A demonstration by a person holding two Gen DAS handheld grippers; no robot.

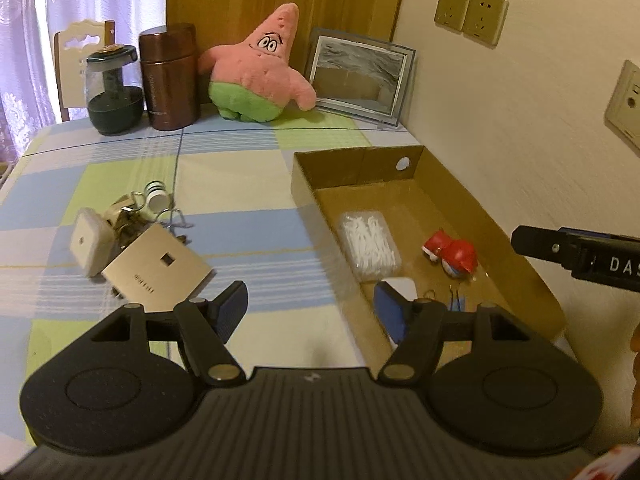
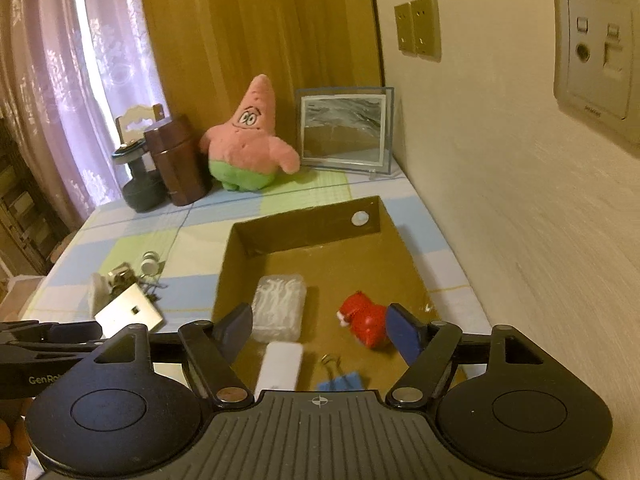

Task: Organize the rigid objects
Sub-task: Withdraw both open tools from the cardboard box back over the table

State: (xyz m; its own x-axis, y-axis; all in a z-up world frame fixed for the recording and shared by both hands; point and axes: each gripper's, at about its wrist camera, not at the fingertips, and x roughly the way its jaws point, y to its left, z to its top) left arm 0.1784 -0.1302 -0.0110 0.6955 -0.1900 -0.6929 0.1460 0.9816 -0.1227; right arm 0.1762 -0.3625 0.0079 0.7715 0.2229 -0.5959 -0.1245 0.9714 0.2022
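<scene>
A brown cardboard box (image 1: pixel 460 196) (image 2: pixel 248 236) lies on the checked tablecloth by the wall. In it are a clear packet of white picks (image 1: pixel 370 246) (image 2: pixel 280 306), a red toy (image 1: pixel 454 256) (image 2: pixel 366 322), a white block (image 2: pixel 280 364) and a blue binder clip (image 2: pixel 342 380). Left of the box lies a pile: a gold switch plate (image 1: pixel 156 272) (image 2: pixel 130 312), a white plug (image 1: pixel 90 240), a small white bottle (image 1: pixel 157 196) (image 2: pixel 150 262) and metal clips. My left gripper (image 1: pixel 310 316) is open and empty over the box's left wall. My right gripper (image 2: pixel 320 332) is open and empty above the box.
At the table's far end stand a dark glass jar (image 1: pixel 114 92), a brown canister (image 1: pixel 172 76), a pink starfish plush (image 1: pixel 256 72) and a picture frame (image 1: pixel 360 76). The wall with sockets (image 1: pixel 472 14) runs along the right. A chair (image 1: pixel 80 44) stands behind.
</scene>
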